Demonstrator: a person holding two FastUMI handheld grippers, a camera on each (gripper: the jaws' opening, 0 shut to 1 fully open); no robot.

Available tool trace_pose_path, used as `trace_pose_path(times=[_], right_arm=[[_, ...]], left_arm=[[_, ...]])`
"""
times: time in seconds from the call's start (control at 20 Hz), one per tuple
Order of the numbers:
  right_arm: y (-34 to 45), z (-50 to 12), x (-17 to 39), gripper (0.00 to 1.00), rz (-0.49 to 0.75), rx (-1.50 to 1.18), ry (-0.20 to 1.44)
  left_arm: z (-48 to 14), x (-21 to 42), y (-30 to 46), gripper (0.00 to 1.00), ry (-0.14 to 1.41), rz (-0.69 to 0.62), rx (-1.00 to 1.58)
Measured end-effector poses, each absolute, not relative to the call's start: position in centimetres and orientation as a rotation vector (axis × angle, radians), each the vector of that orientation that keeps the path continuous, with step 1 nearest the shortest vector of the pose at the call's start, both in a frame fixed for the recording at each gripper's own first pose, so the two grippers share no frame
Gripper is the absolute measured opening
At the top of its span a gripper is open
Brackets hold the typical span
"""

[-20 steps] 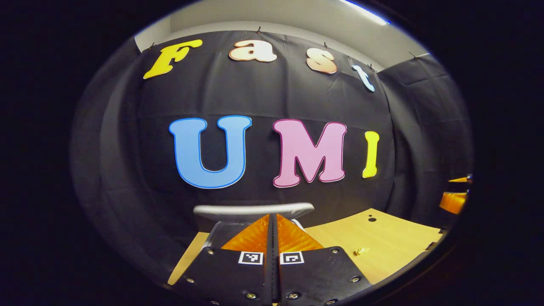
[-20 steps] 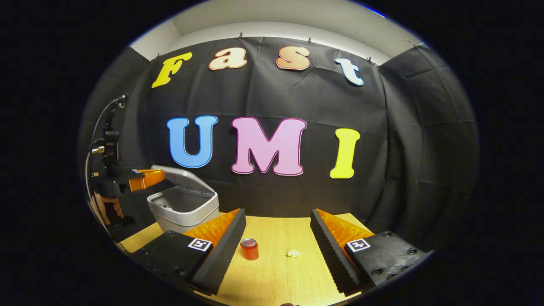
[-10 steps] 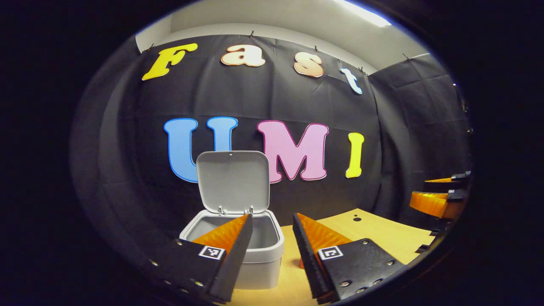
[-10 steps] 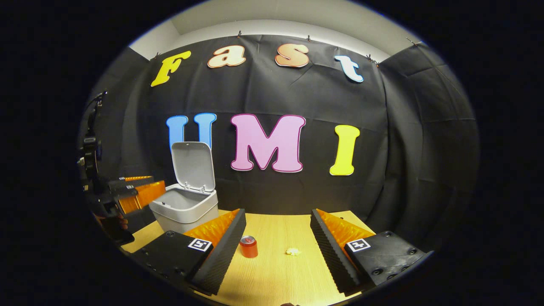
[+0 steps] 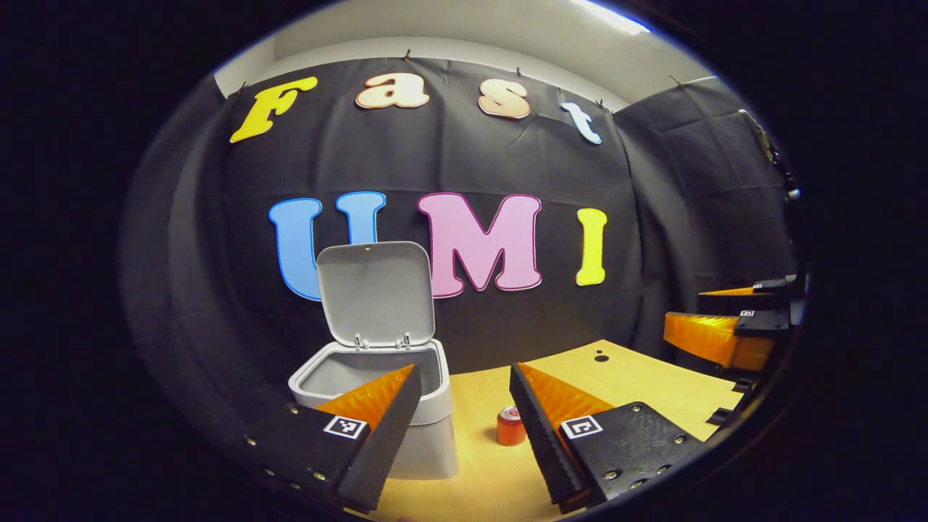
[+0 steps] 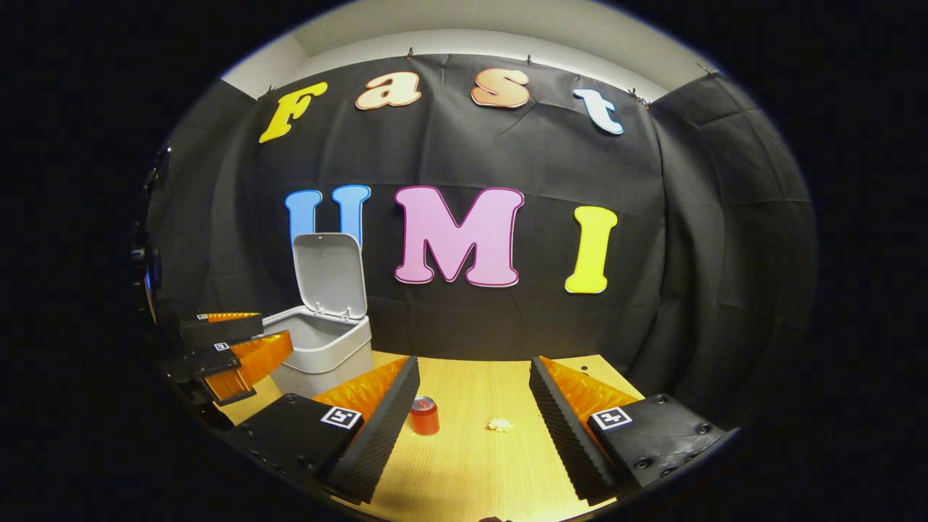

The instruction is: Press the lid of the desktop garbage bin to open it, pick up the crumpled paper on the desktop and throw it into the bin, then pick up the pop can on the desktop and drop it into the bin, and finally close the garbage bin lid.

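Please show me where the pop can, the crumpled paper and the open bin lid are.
pop can [image 6: 425,417]: right gripper view, on its red side.
crumpled paper [image 6: 499,425]: right gripper view, middle of the wad.
bin lid [image 5: 375,291]: left gripper view, inner face of the raised lid.

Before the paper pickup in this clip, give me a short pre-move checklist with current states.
1. Garbage bin lid open and upright: ok.
2. Crumpled paper on the desktop, free of other things: ok.
3. Right tool open, nothing between its fingers: ok.
4. Paper lies ahead between the right tool's fingers, slightly right of centre: ok.
5. Pop can upright, apart from the paper, close to the right tool's left finger: ok, but watch it.
6. Left tool open, beside the bin: ok.
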State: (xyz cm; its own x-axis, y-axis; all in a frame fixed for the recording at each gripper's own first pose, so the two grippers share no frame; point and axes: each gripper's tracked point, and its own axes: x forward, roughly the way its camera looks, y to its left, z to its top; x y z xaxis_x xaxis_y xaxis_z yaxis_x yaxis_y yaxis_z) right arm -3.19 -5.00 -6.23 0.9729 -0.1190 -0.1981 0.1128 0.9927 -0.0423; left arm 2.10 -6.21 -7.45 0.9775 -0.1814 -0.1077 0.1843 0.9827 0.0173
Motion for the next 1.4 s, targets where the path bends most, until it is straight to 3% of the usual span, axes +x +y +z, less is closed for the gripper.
trace_pose_path(times=[0.1, 0.2, 0.45, 1.4], right_arm=[[-5.7, -7.0, -3.2, 0.99, -0.132, -0.028, 0.229], [-6.0, -7.2, -2.9, 0.99, -0.136, -0.008, 0.24], [-7.4, -11.2, -2.0, 0.99, -0.14, 0.011, 0.354], [-11.9, -32.3, 11.6, 0.99, 0.13, -0.133, 0.913]], left_arm=[[-7.1, 2.0, -6.3, 0.84, 0.096, -0.18, 0.015], [-7.0, 1.7, -6.5, 0.94, 0.091, -0.177, 0.007], [-7.9, 1.5, -6.5, 0.95, 0.133, -0.17, 0.02], [-13.4, -3.4, -7.7, 0.95, 0.349, -0.055, 0.14]])
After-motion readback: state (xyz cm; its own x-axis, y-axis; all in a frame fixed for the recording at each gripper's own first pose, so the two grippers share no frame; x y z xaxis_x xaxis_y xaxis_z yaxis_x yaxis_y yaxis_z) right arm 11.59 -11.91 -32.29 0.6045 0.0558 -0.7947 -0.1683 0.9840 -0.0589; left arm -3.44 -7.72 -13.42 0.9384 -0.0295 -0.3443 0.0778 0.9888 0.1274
